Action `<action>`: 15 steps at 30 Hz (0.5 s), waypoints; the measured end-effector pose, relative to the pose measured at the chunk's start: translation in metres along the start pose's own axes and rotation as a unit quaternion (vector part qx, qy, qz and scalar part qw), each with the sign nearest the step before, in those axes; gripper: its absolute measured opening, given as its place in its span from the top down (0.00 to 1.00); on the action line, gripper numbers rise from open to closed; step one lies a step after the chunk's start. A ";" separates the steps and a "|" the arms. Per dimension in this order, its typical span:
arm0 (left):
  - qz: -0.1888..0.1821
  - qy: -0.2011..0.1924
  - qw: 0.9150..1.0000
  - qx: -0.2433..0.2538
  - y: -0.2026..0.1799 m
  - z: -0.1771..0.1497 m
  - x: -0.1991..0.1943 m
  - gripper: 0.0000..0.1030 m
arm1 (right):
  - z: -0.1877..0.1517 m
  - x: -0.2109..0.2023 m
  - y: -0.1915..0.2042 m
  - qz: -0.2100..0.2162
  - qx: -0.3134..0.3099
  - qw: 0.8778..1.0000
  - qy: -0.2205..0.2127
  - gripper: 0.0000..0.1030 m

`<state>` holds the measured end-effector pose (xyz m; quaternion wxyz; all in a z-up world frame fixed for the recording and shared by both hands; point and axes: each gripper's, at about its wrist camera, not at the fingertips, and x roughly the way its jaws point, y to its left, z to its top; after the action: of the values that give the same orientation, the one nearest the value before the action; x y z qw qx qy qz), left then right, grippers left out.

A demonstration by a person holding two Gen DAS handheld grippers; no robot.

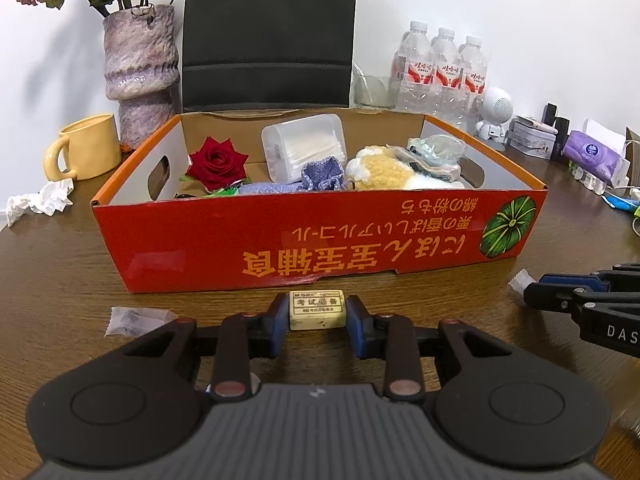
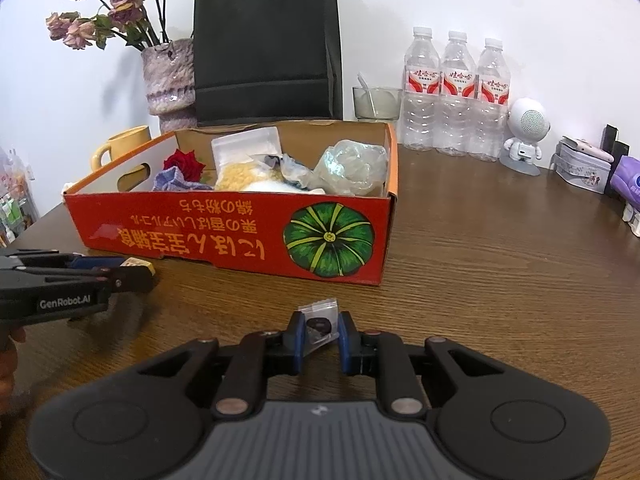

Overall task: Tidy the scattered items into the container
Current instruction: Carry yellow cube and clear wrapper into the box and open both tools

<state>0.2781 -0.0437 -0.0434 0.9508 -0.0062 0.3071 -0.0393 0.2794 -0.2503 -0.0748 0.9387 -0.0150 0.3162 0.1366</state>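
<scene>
My left gripper [image 1: 318,314] is closed on a cream eraser [image 1: 317,309]. Its two blue pads press the eraser from the left and the right side, and the eraser sits on the wooden table [image 1: 60,280], just near the front wall of the red cardboard box [image 1: 312,236].

My right gripper [image 2: 323,330] is almost fully closed on a small clear packet [image 2: 319,320] with something dark inside. The packet stands between the blue pads, and its far corner sticks out toward the box. It is also at the near side of the box, below the printed green pumpkin.

The box stands in the middle of the table. Inside it I see a red rose [image 1: 218,162] at the left, a white plastic case [image 1: 304,152] at the far side, a blue knitted piece [image 1: 322,174], a yellow and white plush toy [image 1: 384,172], and a crumpled clear bag [image 2: 352,168] at the right.

One more small clear packet [image 1: 134,320] lies on the table, left of my left gripper. A crumpled white tissue [image 1: 40,202] lies farther left, near a yellow mug [image 1: 86,148]. Behind the box stand a vase [image 1: 140,72], a black paper bag [image 2: 266,48] and three water bottles [image 2: 456,92].
</scene>
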 end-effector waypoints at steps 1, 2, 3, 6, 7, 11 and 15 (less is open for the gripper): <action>0.001 -0.002 1.000 0.001 0.000 0.000 0.000 0.70 | 0.000 0.000 0.000 0.000 0.000 1.000 -0.001 0.85; 0.001 -0.003 1.000 0.001 0.000 0.000 -0.001 0.70 | 0.000 -0.001 0.000 0.001 0.000 1.000 -0.002 0.85; 0.002 -0.004 1.000 0.001 0.000 0.000 -0.001 0.70 | 0.000 -0.001 0.001 0.002 0.001 1.000 -0.003 0.85; 0.003 -0.007 1.000 0.001 0.000 -0.001 -0.004 0.70 | 0.000 -0.003 0.000 0.003 0.001 1.000 -0.007 0.85; 0.003 -0.009 1.000 0.001 0.000 -0.002 -0.005 0.70 | 0.000 -0.004 0.000 0.004 0.001 1.000 -0.009 0.85; -0.002 -0.015 1.000 -0.001 0.002 -0.002 -0.010 0.70 | 0.001 -0.007 0.000 0.004 0.001 1.000 -0.016 0.85; -0.013 -0.025 1.000 -0.008 0.004 -0.002 -0.021 0.70 | 0.003 -0.013 0.000 0.007 0.002 1.000 -0.025 0.85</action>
<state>0.2600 -0.0376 -0.0333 0.9574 -0.0188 0.2838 -0.0490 0.2709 -0.2532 -0.0647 0.9455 -0.0075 0.2927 0.1428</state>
